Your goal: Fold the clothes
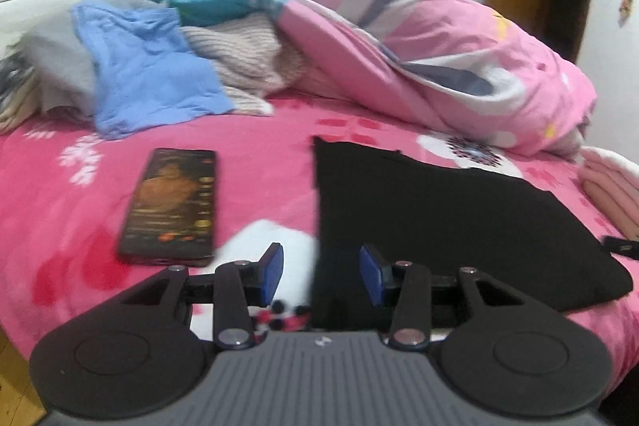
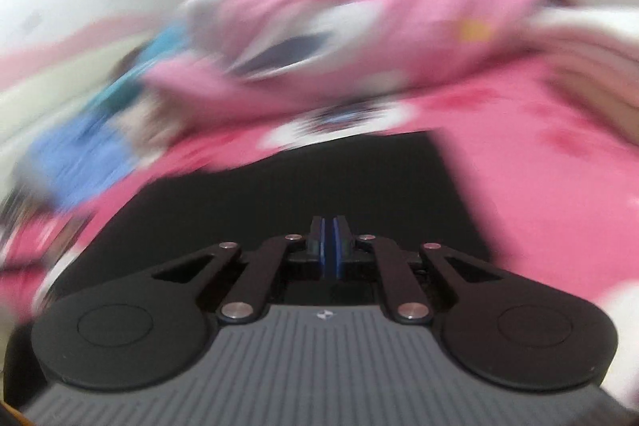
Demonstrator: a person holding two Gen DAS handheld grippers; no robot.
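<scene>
The left gripper (image 1: pixel 321 276) has its blue pads spread with nothing pinched, straddling the near left edge of the black garment (image 1: pixel 439 226), which lies flat on the pink floral bedsheet (image 1: pixel 259 162). The right gripper (image 2: pixel 329 246) has its jaws pressed together over the same garment; blur hides whether cloth is caught. Left of the garment lies a smartphone (image 1: pixel 171 204); beyond it are a blue shirt (image 1: pixel 151 74) and a pink quilt (image 1: pixel 439 46).

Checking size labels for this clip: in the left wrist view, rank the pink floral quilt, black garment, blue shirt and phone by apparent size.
1. Pink floral quilt
2. Flat black garment
3. Crumpled blue shirt
4. Dark phone

Nearness inflates the garment and phone.
</scene>
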